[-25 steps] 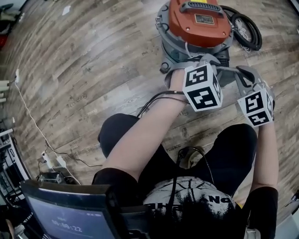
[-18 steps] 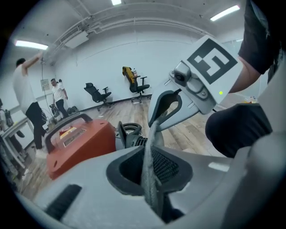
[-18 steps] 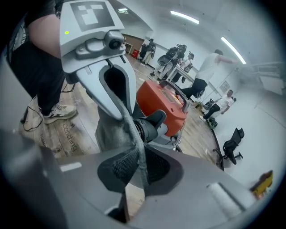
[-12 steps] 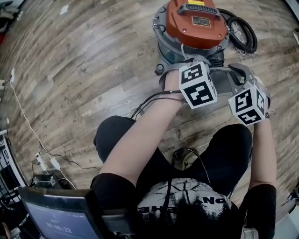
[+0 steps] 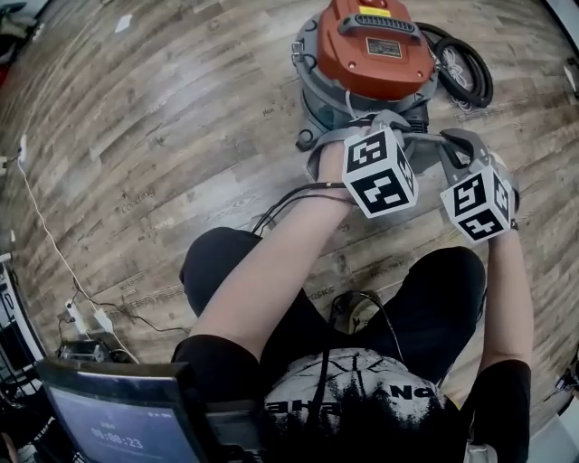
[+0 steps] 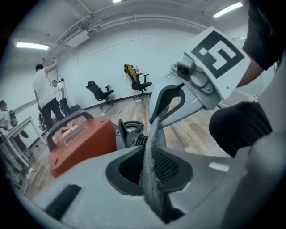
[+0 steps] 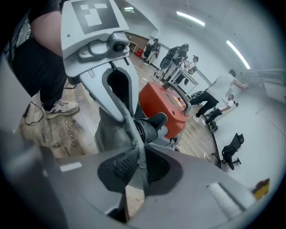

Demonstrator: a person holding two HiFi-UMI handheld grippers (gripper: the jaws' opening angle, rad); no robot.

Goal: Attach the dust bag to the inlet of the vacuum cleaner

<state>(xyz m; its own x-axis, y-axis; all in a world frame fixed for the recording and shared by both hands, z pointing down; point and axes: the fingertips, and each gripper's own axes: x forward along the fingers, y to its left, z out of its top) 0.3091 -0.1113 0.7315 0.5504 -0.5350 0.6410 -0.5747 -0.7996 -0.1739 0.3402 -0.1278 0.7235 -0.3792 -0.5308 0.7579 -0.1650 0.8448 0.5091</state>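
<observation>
Kneels on the wood-plank floor (image 5: 154, 136), dark trouser legs (image 5: 240, 262) folded underneath, with a laptop screen (image 5: 118, 420) at the nearest edge of the head view. Reaches both bare forearms forward.

Pinches a thin grey fold of the dust bag (image 6: 151, 152) in the left tongs (image 6: 154, 179), pads pressed on the cloth from either side (having just let those jaws ease apart a little, fabric between them and gripped all the same). Clamps another edge of the same bag in the right tongs (image 7: 135, 172), jaws closed tight on the cloth.

Holds the bag up between the two tools, off the floor, just in front of the vacuum cleaner (image 5: 373, 54) and close beside its black ribbed inlet (image 7: 145, 127). Cannot tell whether cloth and inlet touch.

Faces the canister's grey drum and orange top, with a black carry handle (image 5: 378, 25) across it. Sees a coiled black hose (image 5: 466, 68) on the floor beyond the canister, to its right. Sees, farther off in the gripper views, black office chairs (image 6: 100, 91) and several people standing in a bright, white-walled room.
</observation>
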